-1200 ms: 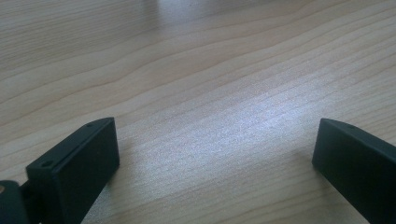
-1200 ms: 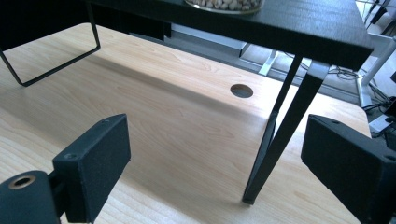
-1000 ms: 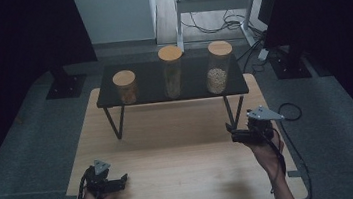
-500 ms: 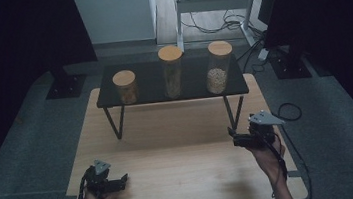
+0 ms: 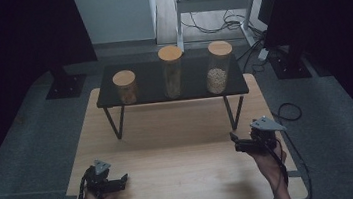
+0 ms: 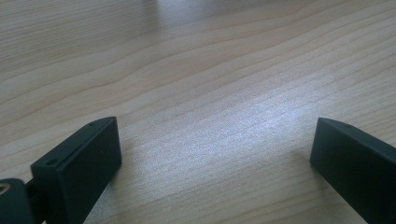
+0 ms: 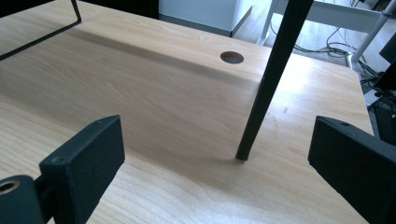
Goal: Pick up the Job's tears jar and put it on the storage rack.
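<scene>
High view: I am holding the left hand-held gripper (image 5: 123,180) low at the bench's (image 5: 178,129) near left edge and the right hand-held gripper (image 5: 234,142) near the shelf's (image 5: 193,90) right leg; both are empty. Three jars (image 5: 172,72) are standing in a row on the shelf, well apart from both.
Left gripper view: jaws are gaping wide over bare wood.
Right gripper view: jaws have just been opening, nothing between them; the leg (image 7: 266,88) is standing ahead.
Progress: I judge that no jar is being handled now; any further reach is left.
</scene>
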The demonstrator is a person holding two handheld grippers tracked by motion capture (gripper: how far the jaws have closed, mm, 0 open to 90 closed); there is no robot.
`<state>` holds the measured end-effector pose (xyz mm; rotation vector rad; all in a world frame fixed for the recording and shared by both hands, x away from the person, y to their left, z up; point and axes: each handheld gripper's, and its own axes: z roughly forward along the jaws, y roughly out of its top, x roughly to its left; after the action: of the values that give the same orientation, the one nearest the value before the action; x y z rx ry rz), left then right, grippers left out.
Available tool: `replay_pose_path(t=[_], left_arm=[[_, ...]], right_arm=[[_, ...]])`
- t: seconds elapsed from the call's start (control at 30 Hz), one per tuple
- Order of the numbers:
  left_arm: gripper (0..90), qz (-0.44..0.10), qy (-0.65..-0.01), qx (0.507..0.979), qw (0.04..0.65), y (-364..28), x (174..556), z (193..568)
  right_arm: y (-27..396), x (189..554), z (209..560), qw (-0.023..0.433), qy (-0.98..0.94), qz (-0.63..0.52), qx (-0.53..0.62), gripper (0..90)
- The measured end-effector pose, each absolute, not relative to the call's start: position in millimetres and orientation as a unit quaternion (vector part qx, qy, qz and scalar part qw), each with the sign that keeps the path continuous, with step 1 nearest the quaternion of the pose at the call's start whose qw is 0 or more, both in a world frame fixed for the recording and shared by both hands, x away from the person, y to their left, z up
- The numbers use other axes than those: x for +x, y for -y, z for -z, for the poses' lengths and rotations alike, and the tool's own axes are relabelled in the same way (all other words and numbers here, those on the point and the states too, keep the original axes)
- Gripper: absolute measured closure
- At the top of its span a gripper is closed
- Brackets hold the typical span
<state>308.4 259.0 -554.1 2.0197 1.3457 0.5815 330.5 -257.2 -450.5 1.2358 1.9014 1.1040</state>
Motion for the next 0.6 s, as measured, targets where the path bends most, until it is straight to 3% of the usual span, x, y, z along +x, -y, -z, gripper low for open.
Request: replay_pose_path(t=[0.6], left_arm=[[1.6, -0.221, -0.511, 0.767, 0.317, -259, 308, 554]], right_arm=[[261, 323, 477, 0.291, -0.722, -0.399, 0.484, 1.5]])
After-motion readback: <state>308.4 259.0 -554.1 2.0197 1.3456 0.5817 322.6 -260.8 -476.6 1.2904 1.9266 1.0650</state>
